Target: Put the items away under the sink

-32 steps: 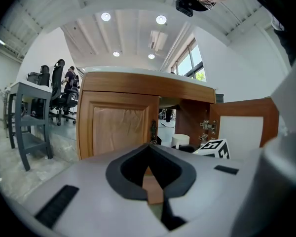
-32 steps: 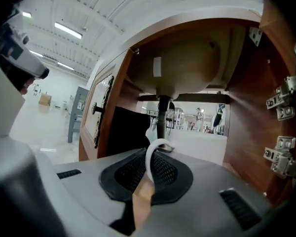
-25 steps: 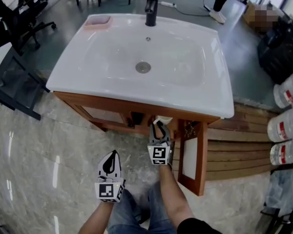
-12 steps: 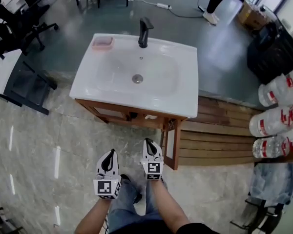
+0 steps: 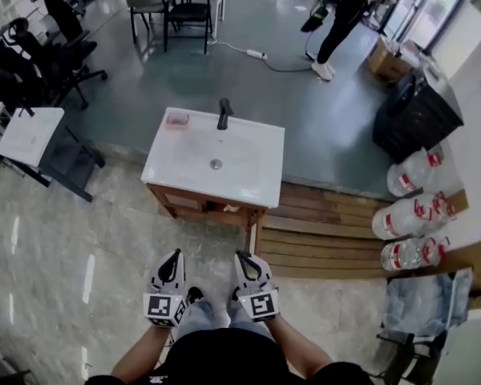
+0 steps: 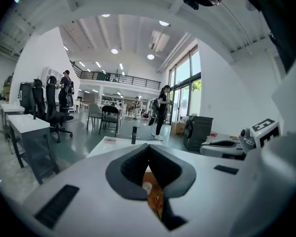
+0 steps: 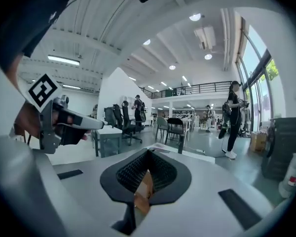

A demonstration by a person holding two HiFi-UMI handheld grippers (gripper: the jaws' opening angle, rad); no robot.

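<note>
The white sink (image 5: 248,147) with its black faucet (image 5: 223,113) stands on a wooden cabinet (image 5: 194,203) far below and ahead of me. The cabinet door (image 5: 254,237) hangs open at the right front corner. Both grippers are held up near my body, well back from the cabinet. My left gripper (image 5: 172,257) is shut with nothing in it; its tips meet in the left gripper view (image 6: 148,146). My right gripper (image 5: 243,257) is shut and empty too, as the right gripper view (image 7: 149,152) shows. What lies inside the cabinet is hidden.
A pink soap dish (image 5: 176,119) sits on the sink's back left corner. Wooden boards (image 5: 321,235) and large water bottles (image 5: 409,215) lie to the right. A black bin (image 5: 413,119), office chairs (image 5: 60,54) and people (image 5: 341,14) stand farther off.
The view has risen high above the sink. Both grippers came up and back from the cabinet opening toward my body; the right one left the cabinet front.
</note>
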